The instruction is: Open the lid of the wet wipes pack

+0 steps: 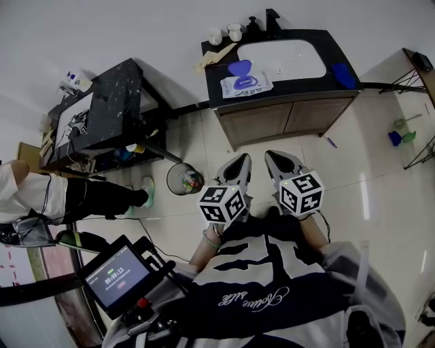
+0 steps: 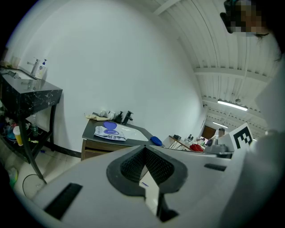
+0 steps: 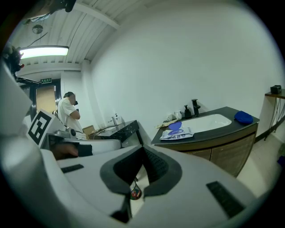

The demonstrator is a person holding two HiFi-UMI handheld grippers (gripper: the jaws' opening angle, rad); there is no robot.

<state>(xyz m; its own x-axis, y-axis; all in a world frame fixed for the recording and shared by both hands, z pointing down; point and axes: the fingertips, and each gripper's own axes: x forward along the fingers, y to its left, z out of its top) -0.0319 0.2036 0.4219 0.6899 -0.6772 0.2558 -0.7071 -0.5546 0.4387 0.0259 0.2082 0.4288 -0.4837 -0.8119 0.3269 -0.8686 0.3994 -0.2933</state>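
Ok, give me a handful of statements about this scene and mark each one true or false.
The wet wipes pack lies on the counter beside the white basin. True.
The left gripper is shut on the pack. False: its jaws are together on nothing, far from the counter.
A blue thing lies at the counter's right end. True.
The round bin stands on the counter. False: it stands on the floor.
The right gripper has its jaws wide apart. False: they are together, empty.

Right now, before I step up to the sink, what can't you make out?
The wet wipes pack: too small in every view to read its print.
The cups by the tap: too small, head view.
The blue object on the counter: too small to identify.
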